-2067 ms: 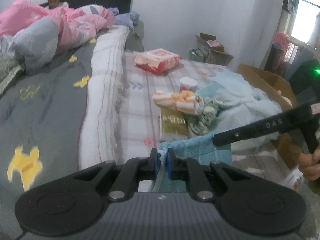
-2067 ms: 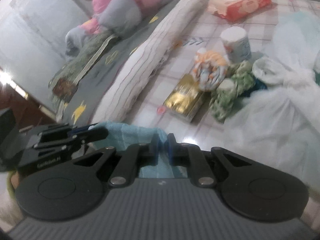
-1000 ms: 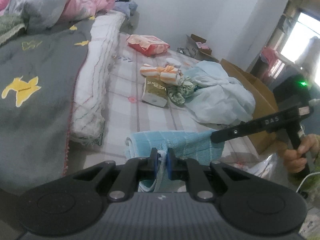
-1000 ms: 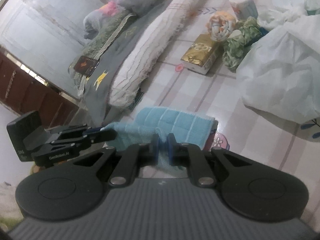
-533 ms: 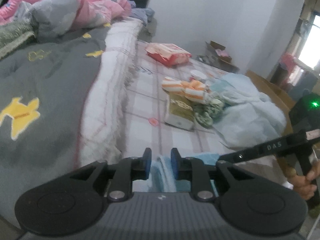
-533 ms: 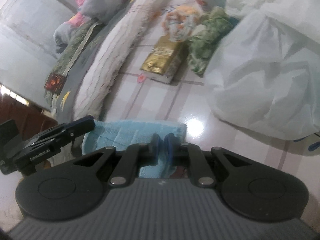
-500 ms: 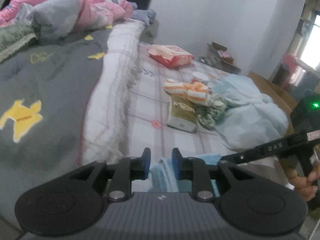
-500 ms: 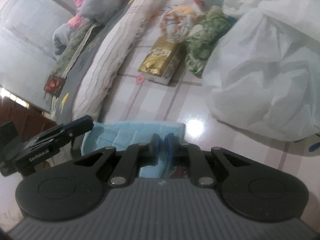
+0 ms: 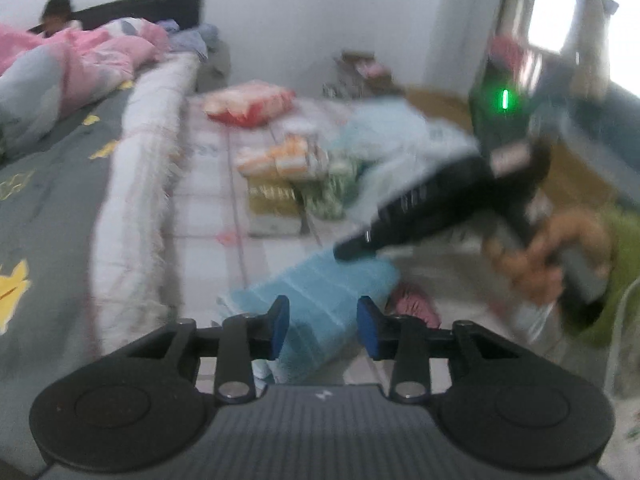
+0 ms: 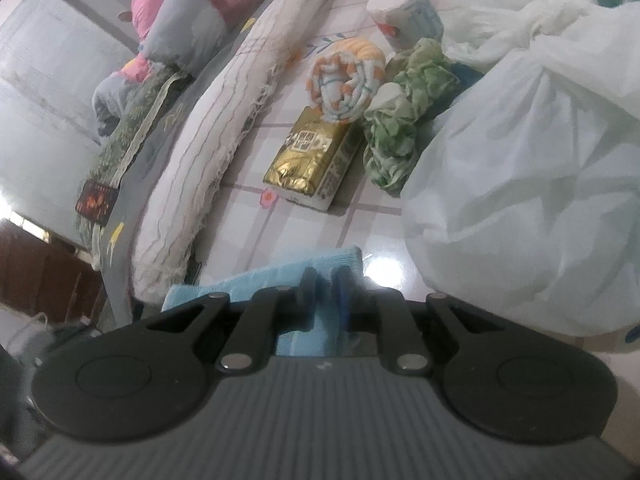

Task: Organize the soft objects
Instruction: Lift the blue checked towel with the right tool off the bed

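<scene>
my left claw [image 9: 318, 322] is spread wide, empty, just above the folded blue towel [image 9: 320, 300] on the checked sheet [image 9: 208, 216]; my right claw [image 10: 324, 280] looks nearly closed, towel cloth between its fingers; beyond lie a rolled orange-striped cloth [image 10: 346, 76], a green bundle [image 10: 404, 136] and a pale heap [image 10: 528, 168]; i judge one piece folded, most unsorted.

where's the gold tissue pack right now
In the right wrist view the gold tissue pack lies mid-frame on the checked sheet, below the rolled orange-striped towel and left of the green cloth.
</scene>
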Demonstrator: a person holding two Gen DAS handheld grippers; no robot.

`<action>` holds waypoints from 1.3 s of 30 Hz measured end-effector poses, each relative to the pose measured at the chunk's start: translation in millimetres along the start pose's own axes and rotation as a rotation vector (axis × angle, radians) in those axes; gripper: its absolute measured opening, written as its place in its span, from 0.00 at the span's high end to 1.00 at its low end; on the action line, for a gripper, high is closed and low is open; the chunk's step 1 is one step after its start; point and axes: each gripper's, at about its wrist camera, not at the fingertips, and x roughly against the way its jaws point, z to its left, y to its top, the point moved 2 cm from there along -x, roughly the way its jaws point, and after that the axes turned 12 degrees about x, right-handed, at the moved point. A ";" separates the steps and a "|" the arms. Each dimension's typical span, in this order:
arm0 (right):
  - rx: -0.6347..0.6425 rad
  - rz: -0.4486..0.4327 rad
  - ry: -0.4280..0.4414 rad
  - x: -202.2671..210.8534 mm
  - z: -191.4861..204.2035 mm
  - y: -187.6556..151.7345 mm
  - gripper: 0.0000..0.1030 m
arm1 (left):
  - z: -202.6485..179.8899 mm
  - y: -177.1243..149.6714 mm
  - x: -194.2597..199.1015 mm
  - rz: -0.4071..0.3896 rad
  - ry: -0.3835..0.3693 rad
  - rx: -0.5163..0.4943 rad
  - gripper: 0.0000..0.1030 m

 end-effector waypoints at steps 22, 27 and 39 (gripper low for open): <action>-0.244 0.057 0.153 13.4 6.4 -39.4 0.44 | -5.1 -7.4 -46.8 0.099 0.086 -0.112 0.33; -0.271 0.028 0.168 -3.2 15.2 -31.5 0.45 | 11.5 0.2 -44.1 0.089 0.044 -0.003 0.36; -0.294 -0.017 0.131 -26.1 13.7 -23.3 0.83 | 14.2 5.1 -47.5 0.079 0.092 0.001 0.61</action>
